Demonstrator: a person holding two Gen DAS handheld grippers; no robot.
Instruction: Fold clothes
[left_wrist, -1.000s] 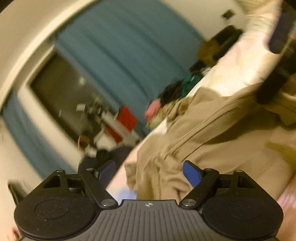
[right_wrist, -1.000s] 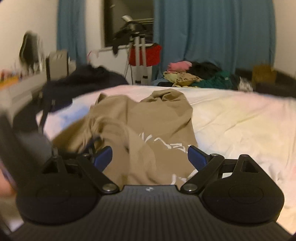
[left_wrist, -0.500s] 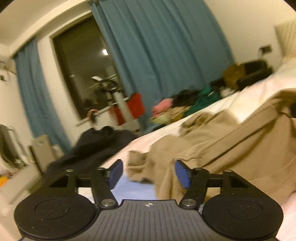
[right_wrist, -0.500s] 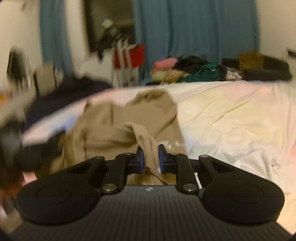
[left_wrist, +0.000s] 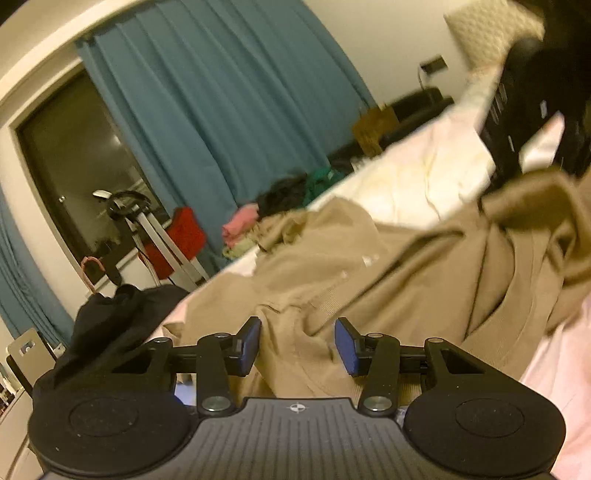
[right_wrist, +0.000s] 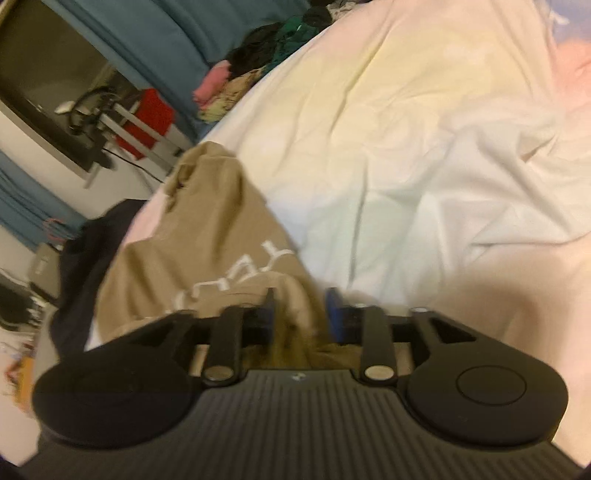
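A tan sweatshirt (left_wrist: 388, 280) with white lettering lies crumpled on the bed's pale sheet (right_wrist: 424, 155). In the left wrist view my left gripper (left_wrist: 297, 341) is open, its blue pads on either side of a bunched fold at the garment's near edge, not clamped. In the right wrist view my right gripper (right_wrist: 301, 314) is shut on a bunch of the same sweatshirt (right_wrist: 207, 251); fabric fills the gap between the pads and hangs down toward the camera. The right gripper's dark body (left_wrist: 532, 110) shows at the upper right of the left wrist view.
A pile of pink, green and black clothes (left_wrist: 280, 206) lies at the bed's far edge before blue curtains (left_wrist: 221, 110). A dark garment heap (left_wrist: 110, 325) sits beside the bed on the left. A metal stand with a red item (left_wrist: 173, 236) is by the window.
My right gripper, shut on the sweatshirt half a second ago, has pulled the fabric and tilted its view. My left gripper has closed partway around the near fold and moved closer.
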